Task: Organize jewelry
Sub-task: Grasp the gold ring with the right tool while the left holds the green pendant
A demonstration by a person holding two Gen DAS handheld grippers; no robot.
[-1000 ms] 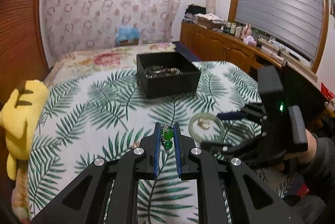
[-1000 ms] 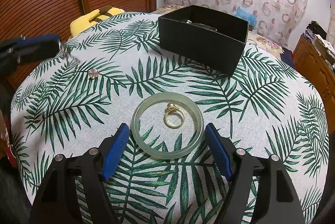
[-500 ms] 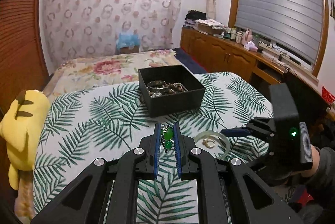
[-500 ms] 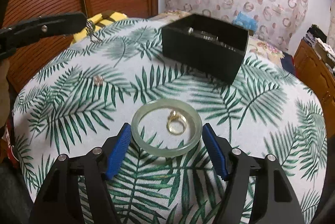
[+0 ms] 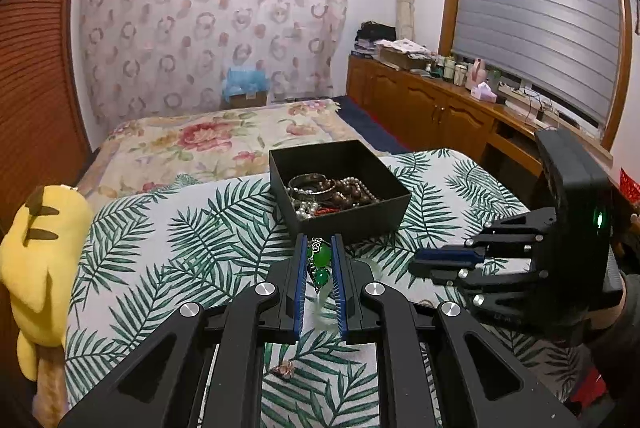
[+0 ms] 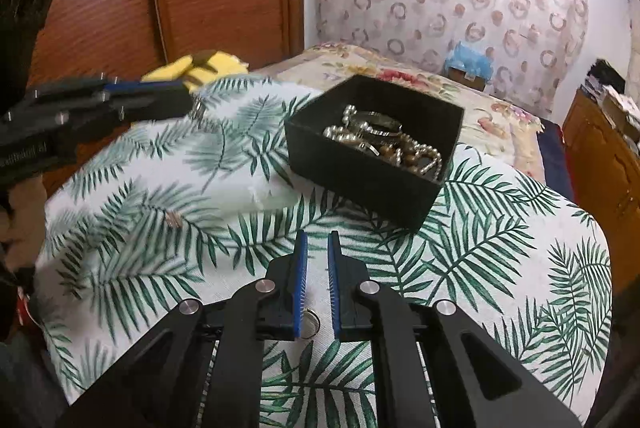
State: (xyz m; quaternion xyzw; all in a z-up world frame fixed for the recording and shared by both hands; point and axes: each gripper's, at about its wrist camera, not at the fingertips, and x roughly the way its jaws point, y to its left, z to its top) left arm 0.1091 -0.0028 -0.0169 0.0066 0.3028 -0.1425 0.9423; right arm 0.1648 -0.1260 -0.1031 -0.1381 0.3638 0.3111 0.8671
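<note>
My left gripper (image 5: 319, 248) is shut on a green bead pendant (image 5: 321, 260) and holds it above the palm-leaf cloth, just short of the black jewelry box (image 5: 340, 184). The box holds bracelets and bead strands (image 6: 384, 142). My right gripper (image 6: 317, 248) has its jaws nearly together, with nothing visible between the tips. A gold ring (image 6: 311, 322) shows low between its fingers. The right gripper also shows in the left wrist view (image 5: 448, 260). The jade bangle (image 5: 324, 308) shows as a pale blur between my left fingers.
A small pinkish trinket (image 6: 173, 219) lies on the cloth left of centre; it also shows in the left wrist view (image 5: 285, 370). A yellow plush toy (image 5: 36, 248) sits at the left edge. A bed (image 5: 208, 136) lies behind, wooden cabinets (image 5: 432, 108) to the right.
My left gripper has risen and moved toward the box with the pendant. My right gripper has closed from wide open around the bangle to nearly shut and has lifted; the bangle is out of its view.
</note>
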